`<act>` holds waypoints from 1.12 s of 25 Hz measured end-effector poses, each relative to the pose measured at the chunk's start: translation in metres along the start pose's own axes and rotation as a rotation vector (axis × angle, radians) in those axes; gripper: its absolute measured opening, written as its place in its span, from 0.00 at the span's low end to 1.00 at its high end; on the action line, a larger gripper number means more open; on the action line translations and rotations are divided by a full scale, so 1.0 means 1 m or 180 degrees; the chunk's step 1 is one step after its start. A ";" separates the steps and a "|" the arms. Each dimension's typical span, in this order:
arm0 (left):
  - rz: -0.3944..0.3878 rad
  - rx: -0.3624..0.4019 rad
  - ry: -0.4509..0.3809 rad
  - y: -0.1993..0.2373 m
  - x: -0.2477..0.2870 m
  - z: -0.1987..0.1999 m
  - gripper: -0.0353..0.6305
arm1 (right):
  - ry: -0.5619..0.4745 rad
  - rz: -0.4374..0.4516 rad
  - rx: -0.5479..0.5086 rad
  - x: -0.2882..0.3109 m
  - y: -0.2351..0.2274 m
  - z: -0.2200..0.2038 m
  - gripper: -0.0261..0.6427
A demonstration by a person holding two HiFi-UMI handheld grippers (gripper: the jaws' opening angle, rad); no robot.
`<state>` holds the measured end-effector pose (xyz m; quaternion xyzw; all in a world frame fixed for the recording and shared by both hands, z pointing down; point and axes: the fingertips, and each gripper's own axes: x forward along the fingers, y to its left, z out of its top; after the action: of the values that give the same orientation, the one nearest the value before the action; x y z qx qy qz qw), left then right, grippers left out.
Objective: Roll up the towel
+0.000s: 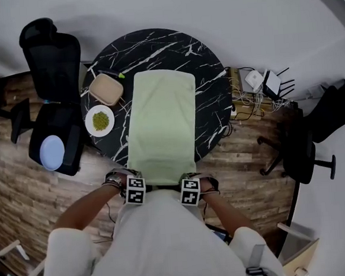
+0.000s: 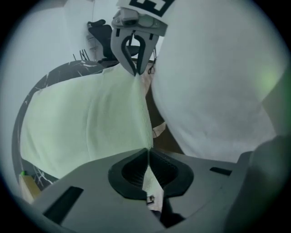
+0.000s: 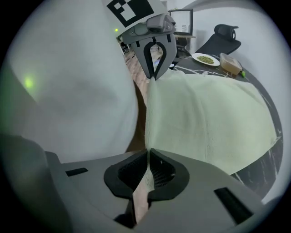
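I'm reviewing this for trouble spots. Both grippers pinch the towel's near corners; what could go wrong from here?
1. The left gripper and right gripper each clamp only a thin bit of towel corner; it may slip out when rolling starts.
2. The plate and box sit beside the towel's left edge; a skewed roll might brush them.

The worktop (image 1: 209,72) is round and black, with white veins like marble. A pale green towel (image 1: 160,123) lies spread on it, long way from the centre to 6 o'clock, where its end goes past the rim. At 8 o'clock there is a white plate (image 1: 89,124) with green food. At 9 o'clock, just beside the plate, stands a beige box (image 1: 105,89), near the towel's edge.
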<state>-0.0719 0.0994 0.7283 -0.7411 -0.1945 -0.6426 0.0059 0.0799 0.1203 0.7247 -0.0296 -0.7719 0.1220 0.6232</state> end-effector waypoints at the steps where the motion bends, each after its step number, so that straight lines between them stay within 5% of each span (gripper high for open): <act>1: -0.0135 -0.0049 -0.0029 -0.009 0.000 0.001 0.07 | 0.0000 0.0127 0.0025 -0.001 0.009 0.000 0.05; 4: -0.0346 -0.0124 -0.0069 -0.020 -0.004 0.002 0.08 | -0.0034 0.0327 0.0056 -0.005 0.021 0.002 0.05; 7: -0.0264 -0.0103 -0.0092 -0.009 -0.011 0.002 0.08 | -0.0086 0.0228 0.0061 -0.015 0.007 0.006 0.05; 18: 0.0930 -0.0531 -0.0189 0.138 -0.075 -0.017 0.08 | -0.0253 -0.1182 0.0268 -0.080 -0.153 0.015 0.05; 24: 0.1532 -0.0451 -0.0012 0.186 -0.074 -0.016 0.08 | -0.0061 -0.1449 0.0342 -0.071 -0.197 0.006 0.06; 26: 0.1605 -0.0457 0.0008 0.188 -0.069 -0.016 0.18 | -0.0053 -0.1494 0.0387 -0.068 -0.200 0.005 0.11; 28: 0.1624 -0.0495 -0.0028 0.188 -0.066 -0.015 0.41 | -0.0090 -0.1559 0.0425 -0.069 -0.201 0.003 0.27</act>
<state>-0.0366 -0.0971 0.7130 -0.7671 0.0485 -0.6301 0.1099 0.1135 -0.0883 0.7035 0.2012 -0.7550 0.0184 0.6238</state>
